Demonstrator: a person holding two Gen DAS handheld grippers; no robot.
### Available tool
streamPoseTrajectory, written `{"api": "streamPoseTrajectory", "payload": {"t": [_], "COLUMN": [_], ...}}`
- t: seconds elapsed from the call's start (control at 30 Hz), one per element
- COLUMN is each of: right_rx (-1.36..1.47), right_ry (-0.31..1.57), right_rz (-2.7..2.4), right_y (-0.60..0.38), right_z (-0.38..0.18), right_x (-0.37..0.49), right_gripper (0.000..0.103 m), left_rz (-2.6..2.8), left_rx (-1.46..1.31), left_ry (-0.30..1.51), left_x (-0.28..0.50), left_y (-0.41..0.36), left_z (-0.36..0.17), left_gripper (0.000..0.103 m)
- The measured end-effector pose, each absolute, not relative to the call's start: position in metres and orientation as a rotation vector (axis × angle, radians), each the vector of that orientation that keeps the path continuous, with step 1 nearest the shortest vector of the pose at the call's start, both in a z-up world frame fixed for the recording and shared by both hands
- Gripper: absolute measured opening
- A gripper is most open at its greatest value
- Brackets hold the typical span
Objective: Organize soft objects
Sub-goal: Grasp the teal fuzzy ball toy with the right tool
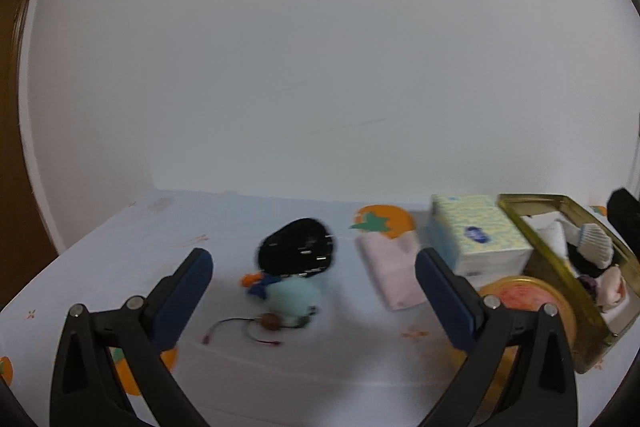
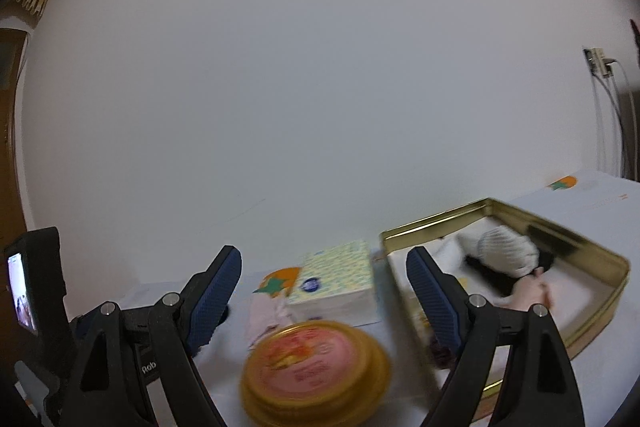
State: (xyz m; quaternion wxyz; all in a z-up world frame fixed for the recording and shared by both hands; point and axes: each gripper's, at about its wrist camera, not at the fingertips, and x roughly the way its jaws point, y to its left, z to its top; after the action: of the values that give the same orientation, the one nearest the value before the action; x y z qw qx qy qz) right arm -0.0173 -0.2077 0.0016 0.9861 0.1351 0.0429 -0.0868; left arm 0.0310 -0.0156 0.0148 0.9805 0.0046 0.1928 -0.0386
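In the left wrist view my left gripper (image 1: 314,263) stands open above the tablecloth with nothing between its fingers. Ahead of it lie a pale blue plush toy (image 1: 294,294) with a black pouch (image 1: 298,246) behind it, and a folded pink cloth (image 1: 392,271) to the right. A gold tin box (image 1: 560,267) at the right holds a white knit sock (image 1: 596,246), a pink item and dark fabric. My right gripper (image 2: 324,275) is open and empty, hovering in front of the gold tin box (image 2: 592,251) with the white knit sock (image 2: 508,251) inside it.
A tissue box (image 1: 476,235) (image 2: 340,279) stands beside the tin. A round gold tin with a pink lid (image 2: 316,363) (image 1: 528,297) lies near the front. A thin red cable (image 1: 244,331) rests by the plush. The white wall closes the table's far side. The other gripper's body (image 2: 36,291) shows at left.
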Motion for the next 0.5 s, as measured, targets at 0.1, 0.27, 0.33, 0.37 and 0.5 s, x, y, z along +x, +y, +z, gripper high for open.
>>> {"api": "streamPoseTrajectory", "payload": {"t": [0.1,0.27,0.33,0.37,0.5], "right_rx": [0.262,0.231,0.217,0.212,0.194], "right_ry": [0.118,0.190,0.223,0.237,0.285], "right_rz": [-0.147,-0.108,-0.091,-0.085,-0.036], "right_y": [-0.193,-0.173,-0.165,-0.162,-0.147], "right_z": [0.001,-0.002,-0.003,-0.004,-0.007], "right_x": [-0.004,0.016,0.026,0.031,0.049], "right_gripper": [0.086,0.086,0.086,0.086,0.086], "left_rz": [-0.037,0.026,0.063,0.088,0.232], "left_rx": [-0.010,-0.055,-0.072,-0.070,-0.020], "left_ry": [0.425,0.485,0.510,0.522,0.559], "left_x": [0.044,0.061,0.068,0.071,0.085], "left_y": [0.005,0.038,0.051,0.057,0.077], "left_z": [0.012,0.007,0.005,0.004,-0.001], "left_gripper": [0.103,0.103,0.103,0.103,0.103]}}
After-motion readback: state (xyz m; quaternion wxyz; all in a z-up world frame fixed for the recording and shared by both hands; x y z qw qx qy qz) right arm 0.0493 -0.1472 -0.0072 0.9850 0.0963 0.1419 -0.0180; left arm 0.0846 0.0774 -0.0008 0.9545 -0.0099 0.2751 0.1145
